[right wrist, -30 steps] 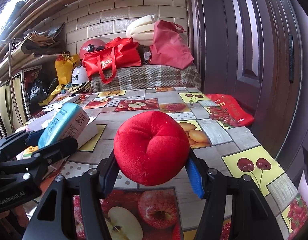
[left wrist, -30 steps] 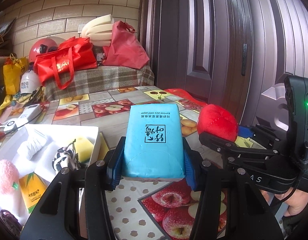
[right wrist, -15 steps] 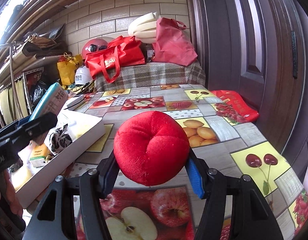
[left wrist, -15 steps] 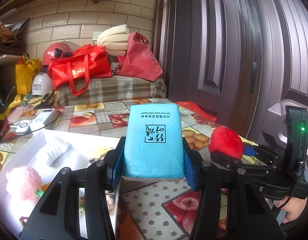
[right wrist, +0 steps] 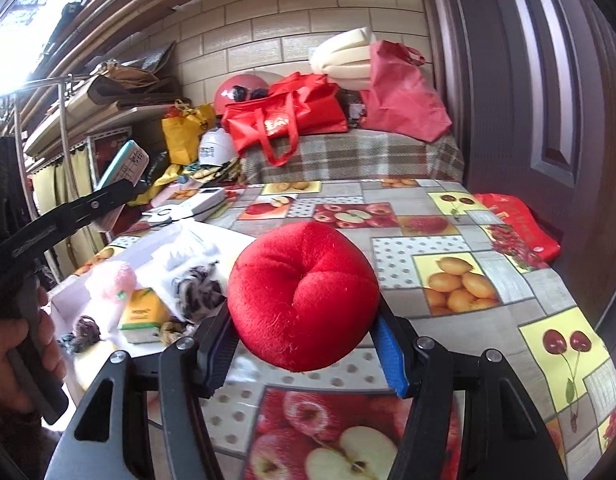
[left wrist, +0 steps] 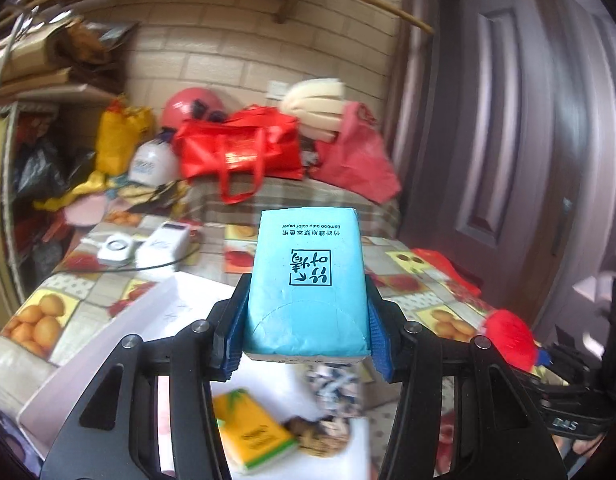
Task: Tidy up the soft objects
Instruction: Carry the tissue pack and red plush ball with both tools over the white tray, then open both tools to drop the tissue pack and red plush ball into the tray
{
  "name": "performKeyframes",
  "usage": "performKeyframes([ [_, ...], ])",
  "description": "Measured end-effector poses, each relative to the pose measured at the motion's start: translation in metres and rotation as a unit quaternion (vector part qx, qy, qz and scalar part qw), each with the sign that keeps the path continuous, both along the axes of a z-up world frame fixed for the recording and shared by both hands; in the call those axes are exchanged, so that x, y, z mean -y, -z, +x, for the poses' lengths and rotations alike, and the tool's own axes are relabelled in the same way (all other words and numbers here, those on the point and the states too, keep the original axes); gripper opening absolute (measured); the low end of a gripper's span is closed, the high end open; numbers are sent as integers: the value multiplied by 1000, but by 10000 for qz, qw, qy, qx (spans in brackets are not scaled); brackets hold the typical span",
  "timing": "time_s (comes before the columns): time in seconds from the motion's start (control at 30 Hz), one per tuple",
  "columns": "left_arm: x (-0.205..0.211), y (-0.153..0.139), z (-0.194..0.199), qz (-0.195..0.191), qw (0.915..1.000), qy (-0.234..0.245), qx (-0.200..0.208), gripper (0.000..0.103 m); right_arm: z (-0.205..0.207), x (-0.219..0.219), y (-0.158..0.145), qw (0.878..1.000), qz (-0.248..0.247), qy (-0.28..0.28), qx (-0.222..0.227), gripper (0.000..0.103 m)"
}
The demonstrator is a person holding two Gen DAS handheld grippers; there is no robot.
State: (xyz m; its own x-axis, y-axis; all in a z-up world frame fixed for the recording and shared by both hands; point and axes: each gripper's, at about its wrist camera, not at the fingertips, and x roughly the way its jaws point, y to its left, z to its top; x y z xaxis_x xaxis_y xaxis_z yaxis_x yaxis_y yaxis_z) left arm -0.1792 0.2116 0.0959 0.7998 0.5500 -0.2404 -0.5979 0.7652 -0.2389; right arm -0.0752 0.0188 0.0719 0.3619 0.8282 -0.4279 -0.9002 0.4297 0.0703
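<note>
My left gripper (left wrist: 306,336) is shut on a blue tissue pack (left wrist: 306,280), held in the air above a white box (left wrist: 108,340). In the right wrist view that same blue tissue pack (right wrist: 124,164) shows at the far left, raised over the white box (right wrist: 148,248). My right gripper (right wrist: 306,344) is shut on a red plush apple (right wrist: 304,296), above the table near its front. The red plush apple (left wrist: 508,338) also appears at the right of the left wrist view. Inside the box lie a yellow tissue pack (left wrist: 252,436), a pink plush (right wrist: 114,278) and a black-and-white soft toy (right wrist: 196,292).
A fruit-print tablecloth (right wrist: 448,280) covers the table. White devices with a cable (left wrist: 148,246) lie behind the box. Red bags (right wrist: 284,120), a helmet and foam pile up on a plaid-covered stand at the back. A dark door (right wrist: 548,80) closes the right side. A red packet (right wrist: 516,224) lies at the table's right edge.
My left gripper has swung left and up with the blue pack, so the white box is now under it. The right gripper has shifted slightly left with the red apple.
</note>
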Motion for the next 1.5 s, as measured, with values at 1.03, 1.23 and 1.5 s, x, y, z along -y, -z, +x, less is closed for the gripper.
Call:
performKeyframes([
  [1.03, -89, 30, -65, -1855, 9727, -589, 1265, 103, -109, -118, 18, 9866, -584, -1516, 145, 95],
  [1.23, -87, 25, -73, -1470, 9770, -1053, 1132, 103, -121, -110, 20, 9857, -518, -1500, 566, 103],
  [1.5, -88, 27, -73, -1411, 9780, -1264, 869, 103, -118, -104, 21, 9875, -441, -1407, 565, 103],
])
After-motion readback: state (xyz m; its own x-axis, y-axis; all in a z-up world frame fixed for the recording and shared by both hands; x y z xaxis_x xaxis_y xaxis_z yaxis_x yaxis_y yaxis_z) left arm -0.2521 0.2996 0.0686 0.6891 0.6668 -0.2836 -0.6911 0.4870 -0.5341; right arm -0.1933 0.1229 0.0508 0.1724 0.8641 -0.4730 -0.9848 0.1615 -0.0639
